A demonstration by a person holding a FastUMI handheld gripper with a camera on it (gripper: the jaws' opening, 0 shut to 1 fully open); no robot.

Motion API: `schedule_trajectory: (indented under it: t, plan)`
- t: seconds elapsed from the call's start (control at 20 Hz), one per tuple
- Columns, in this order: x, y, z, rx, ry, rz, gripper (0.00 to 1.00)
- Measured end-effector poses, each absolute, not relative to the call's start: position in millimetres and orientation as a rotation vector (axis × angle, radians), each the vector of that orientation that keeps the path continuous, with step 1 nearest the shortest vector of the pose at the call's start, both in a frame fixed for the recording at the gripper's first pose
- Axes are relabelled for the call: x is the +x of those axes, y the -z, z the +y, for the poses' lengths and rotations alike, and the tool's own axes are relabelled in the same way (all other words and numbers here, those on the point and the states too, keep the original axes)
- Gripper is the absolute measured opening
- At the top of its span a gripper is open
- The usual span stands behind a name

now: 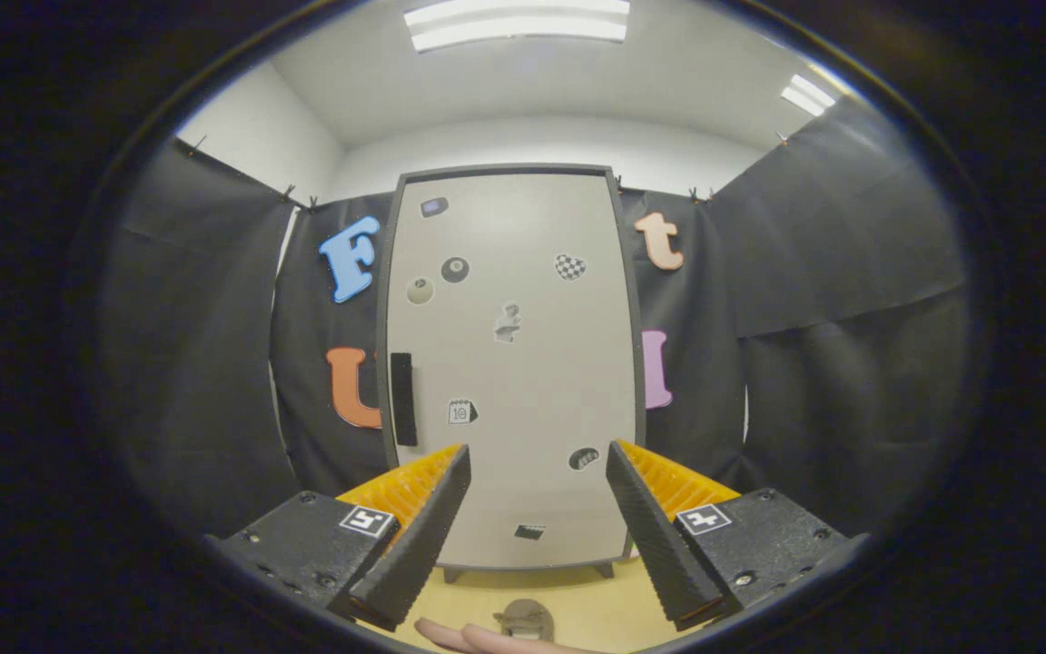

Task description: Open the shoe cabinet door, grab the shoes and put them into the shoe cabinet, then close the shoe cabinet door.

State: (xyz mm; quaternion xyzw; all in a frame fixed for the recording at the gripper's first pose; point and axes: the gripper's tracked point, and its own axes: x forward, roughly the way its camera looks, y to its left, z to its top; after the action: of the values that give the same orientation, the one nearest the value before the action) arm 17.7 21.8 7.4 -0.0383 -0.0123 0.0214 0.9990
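Shoe cabinet door (523, 363) closed (stickers, none readable), tongs (538, 468) spread, empty, before it.

Hand-held gripper (537, 459) agape before shut cabinet (514, 363)

We cannot tell what lies inside the shoe cabinet (514, 363), since its door (523, 472) hides the inside. The gripper (537, 468) fingers cover the door's lower corners. The stickers (507, 322) on the door are too small to make out. Between the fingers, a brownish shoe (524, 619) and a person's fingertips (478, 638) are cut off at the edge.
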Motion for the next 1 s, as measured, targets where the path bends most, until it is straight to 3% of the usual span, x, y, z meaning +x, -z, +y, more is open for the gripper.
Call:
schedule_trajectory:
  t: [0.65,1.0]
  plan:
    - [110,11,142,-0.051,-0.267,0.068,0.98]
    - [187,10,184,-0.141,-0.246,0.050,0.96]
